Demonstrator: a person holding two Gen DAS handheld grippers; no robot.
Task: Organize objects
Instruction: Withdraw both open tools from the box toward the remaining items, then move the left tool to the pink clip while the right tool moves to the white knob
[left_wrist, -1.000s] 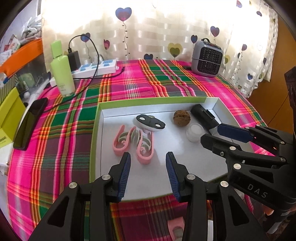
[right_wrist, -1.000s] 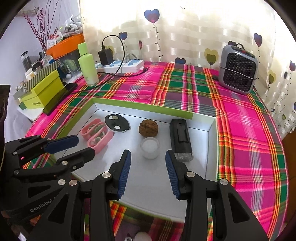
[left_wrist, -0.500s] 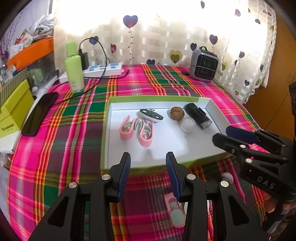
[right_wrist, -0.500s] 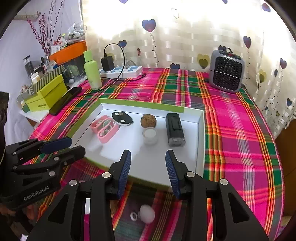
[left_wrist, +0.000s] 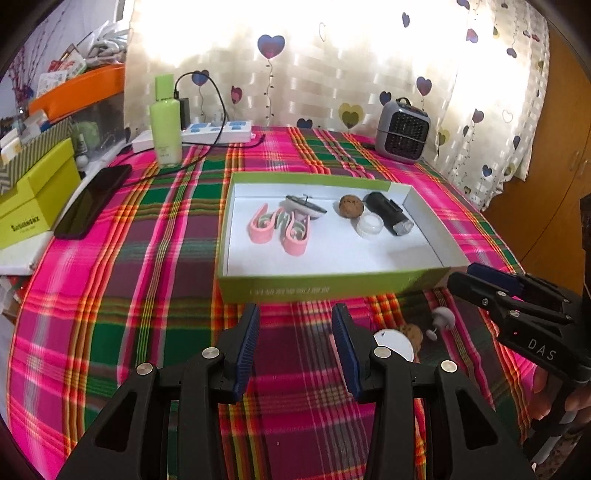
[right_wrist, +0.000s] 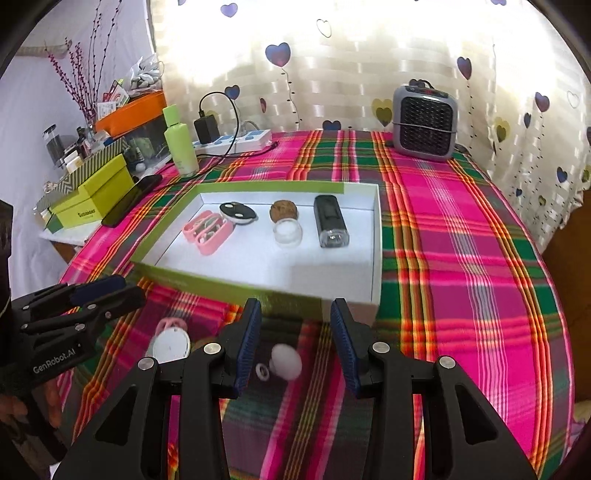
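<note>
While the green-sided box (left_wrist: 332, 288) sits mid-table on the plaid cloth (left_wrist: 147, 295), it holds two pink cases (left_wrist: 277, 230), a black oval case (right_wrist: 238, 212), a walnut (right_wrist: 283, 211), a white jar (right_wrist: 287, 233) and a black torch (right_wrist: 330, 220). Both the left gripper (left_wrist: 294, 343) and right gripper (right_wrist: 294, 341) hang released and empty just before it, above a white knob (right_wrist: 286, 361), a round white lid (right_wrist: 170, 345) and another walnut (left_wrist: 412, 334).

Readable markings:
- "DAS": white capitals on the black body of the right claw (left_wrist: 476, 278), seen from the left wrist view.
- "GenRobot.AI": white lettering on the black body of the left claw (right_wrist: 101, 291), seen from the right wrist view.
- Yellow-green box (left_wrist: 35, 199): dark print on its front face, too blurred to read.
- Tray (left_wrist: 325, 286): a line of print on its green front wall, illegible.
</note>
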